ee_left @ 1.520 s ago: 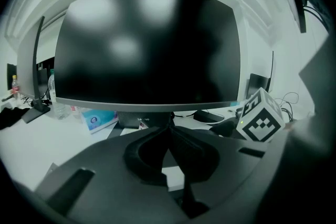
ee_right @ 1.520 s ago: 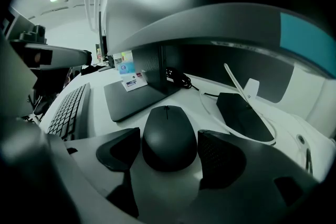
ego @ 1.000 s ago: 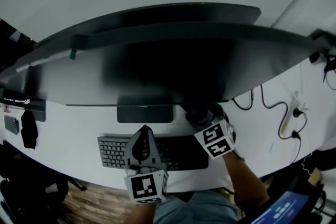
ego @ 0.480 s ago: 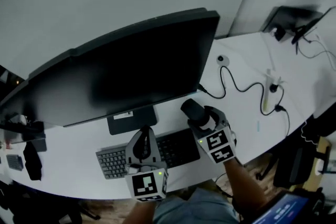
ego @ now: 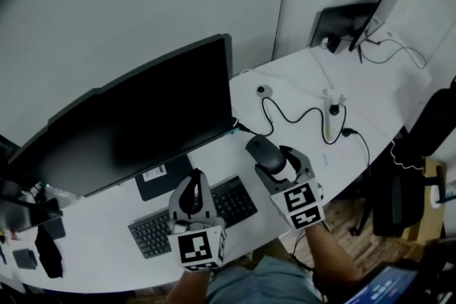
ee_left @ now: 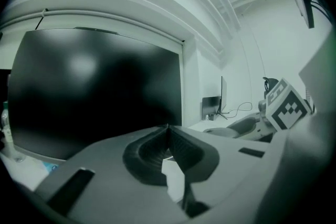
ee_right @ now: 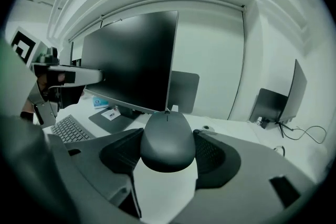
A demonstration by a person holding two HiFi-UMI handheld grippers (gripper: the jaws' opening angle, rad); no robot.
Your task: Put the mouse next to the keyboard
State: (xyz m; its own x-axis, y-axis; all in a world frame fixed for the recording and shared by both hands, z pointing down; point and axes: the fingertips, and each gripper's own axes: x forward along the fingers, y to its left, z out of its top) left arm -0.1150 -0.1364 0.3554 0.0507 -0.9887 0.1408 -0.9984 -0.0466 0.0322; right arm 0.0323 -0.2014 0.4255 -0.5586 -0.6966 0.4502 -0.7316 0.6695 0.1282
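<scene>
A dark mouse [ego: 263,151] [ee_right: 167,140] sits between the jaws of my right gripper [ego: 276,157] [ee_right: 168,152], which is shut on it and holds it just above the white desk [ego: 370,82]. That is to the right of the keyboard [ego: 157,228] [ee_right: 71,128]. The mouse's nose points toward the monitor [ego: 128,124] [ee_right: 131,60]. My left gripper [ego: 194,180] [ee_left: 168,139] hangs over the keyboard's middle, shut with nothing between its jaws. The keyboard's centre is hidden under it.
The monitor's stand base [ego: 158,178] lies just behind the keyboard. Black cables [ego: 299,114], a small round puck [ego: 264,90] and a white plug [ego: 331,107] lie on the desk to the right. A dark screen on a stand [ego: 349,18] is at the far corner.
The head view has swung right, so more of the desk's right side shows. My right gripper, with the mouse in it, has drawn back from the monitor stand. The left gripper stays over the keyboard.
</scene>
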